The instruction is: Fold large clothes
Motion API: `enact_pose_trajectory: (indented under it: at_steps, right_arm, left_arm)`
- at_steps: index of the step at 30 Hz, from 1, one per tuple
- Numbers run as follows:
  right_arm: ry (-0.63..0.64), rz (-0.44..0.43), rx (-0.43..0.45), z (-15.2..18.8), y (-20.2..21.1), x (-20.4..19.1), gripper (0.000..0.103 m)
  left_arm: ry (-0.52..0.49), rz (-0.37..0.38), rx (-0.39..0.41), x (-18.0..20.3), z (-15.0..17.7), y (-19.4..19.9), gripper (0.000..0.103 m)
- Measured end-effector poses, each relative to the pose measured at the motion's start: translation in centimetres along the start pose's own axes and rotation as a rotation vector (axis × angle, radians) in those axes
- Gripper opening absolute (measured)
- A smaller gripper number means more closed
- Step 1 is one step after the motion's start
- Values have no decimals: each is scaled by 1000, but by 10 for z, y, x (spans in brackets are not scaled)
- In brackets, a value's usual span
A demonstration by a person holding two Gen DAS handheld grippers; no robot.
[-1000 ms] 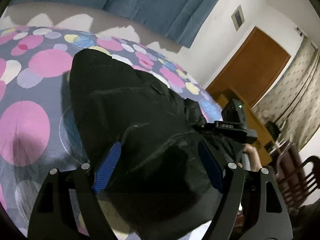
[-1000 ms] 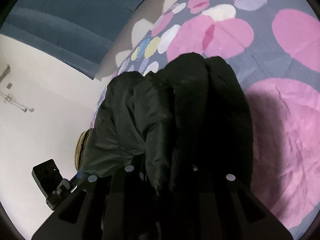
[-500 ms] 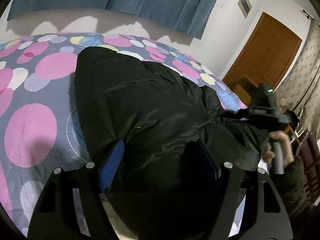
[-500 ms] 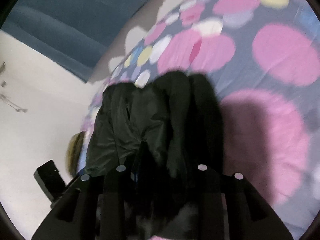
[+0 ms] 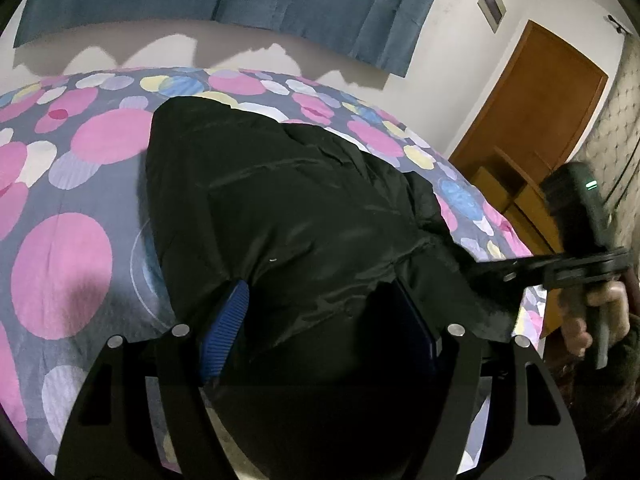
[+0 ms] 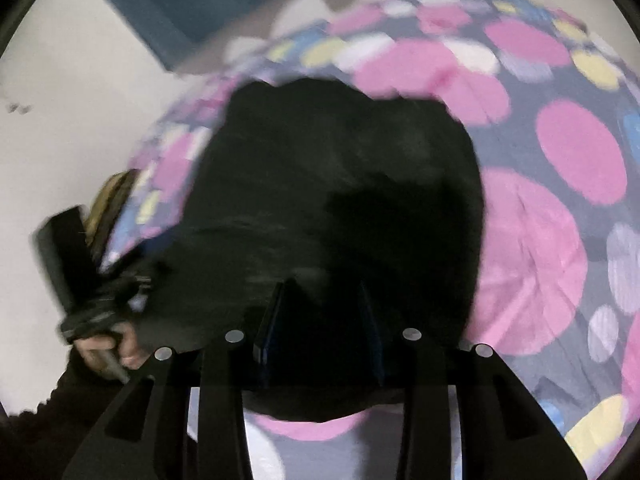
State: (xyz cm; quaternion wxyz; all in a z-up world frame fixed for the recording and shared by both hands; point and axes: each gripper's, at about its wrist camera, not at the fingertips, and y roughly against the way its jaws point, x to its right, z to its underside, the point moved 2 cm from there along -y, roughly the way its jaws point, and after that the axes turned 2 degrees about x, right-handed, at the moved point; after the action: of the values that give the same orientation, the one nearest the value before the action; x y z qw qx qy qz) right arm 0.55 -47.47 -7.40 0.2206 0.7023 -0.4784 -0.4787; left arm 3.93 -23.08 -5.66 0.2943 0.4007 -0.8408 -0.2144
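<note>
Swung wide since a moment ago, the right gripper (image 5: 496, 276) now stands well off to the left gripper's (image 5: 320, 320) right, stretching the black coat (image 5: 280, 208) between them across the dotted bedspread (image 5: 60, 272). Both sets of jaws hold a hem edge, the left's blue pads (image 5: 226, 328) set apart with thick cloth bunched between, likely so the coat spreads flat for a fold. Blur in the right's own view leaves its grip (image 6: 320, 320) a fair guess. Ahead, the coat lies on the bed.
</note>
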Motion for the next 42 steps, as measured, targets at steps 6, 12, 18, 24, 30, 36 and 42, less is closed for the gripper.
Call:
enact_pose_trajectory:
  at_steps: [6, 12, 18, 24, 30, 36, 42]
  right_arm:
    - [-35, -33, -49, 11, -33, 17, 35]
    - [-5, 2, -48, 13, -51, 14, 35]
    - [-26, 6, -8, 13, -55, 13, 35]
    - [-23, 28, 31, 12, -20, 0, 37]
    - [30, -16, 165, -17, 32, -20, 39]
    - [4, -41, 125, -73, -11, -14, 41]
    - [-12, 32, -71, -71, -76, 12, 38]
  left_arm:
    - [19, 54, 23, 8, -11, 19, 64]
    - [-14, 17, -90, 0, 2, -20, 60]
    - [3, 13, -81, -6, 4, -25, 58]
    - [15, 5, -53, -4, -3, -3, 58]
    - [16, 2, 63, -11, -31, 30, 65]
    - [54, 3, -71, -27, -33, -22, 65]
    - [-17, -59, -106, -20, -27, -43, 65]
